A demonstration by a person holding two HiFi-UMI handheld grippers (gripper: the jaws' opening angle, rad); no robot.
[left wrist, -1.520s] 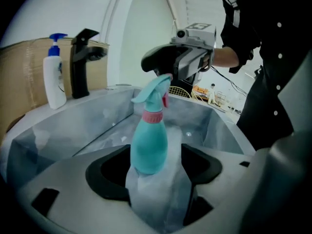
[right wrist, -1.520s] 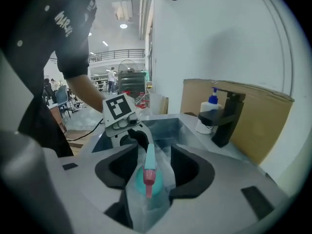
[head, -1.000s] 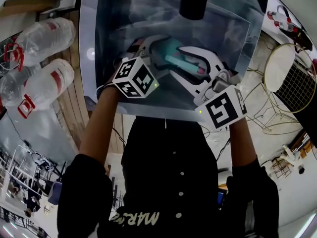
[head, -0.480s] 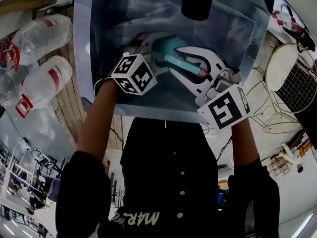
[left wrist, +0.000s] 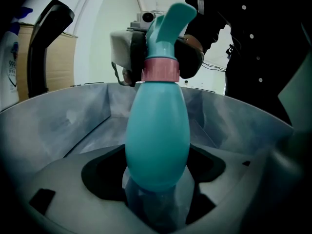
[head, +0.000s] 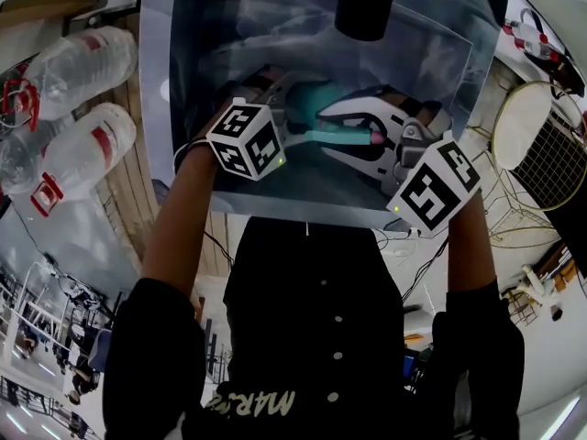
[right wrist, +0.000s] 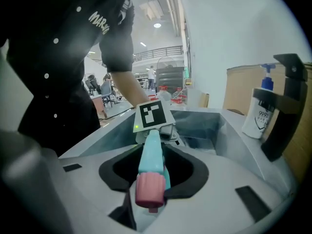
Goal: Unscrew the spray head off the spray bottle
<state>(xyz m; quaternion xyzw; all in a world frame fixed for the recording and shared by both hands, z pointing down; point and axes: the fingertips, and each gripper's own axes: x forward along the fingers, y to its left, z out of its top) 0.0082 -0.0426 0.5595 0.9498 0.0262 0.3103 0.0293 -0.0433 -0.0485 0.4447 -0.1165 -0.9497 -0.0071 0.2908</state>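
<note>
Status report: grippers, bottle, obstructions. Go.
Left gripper clamped on spray bottle body. Right gripper jaws just closed in, gripping spray head. Head not yet off, pink collar seated. Over grey tub, no obstruction.

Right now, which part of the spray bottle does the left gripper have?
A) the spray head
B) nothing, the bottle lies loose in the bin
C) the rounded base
C: in the left gripper view the teal spray bottle's rounded base sits clamped between the jaws of the left gripper, with the pink collar and the spray head at the far end.
</note>
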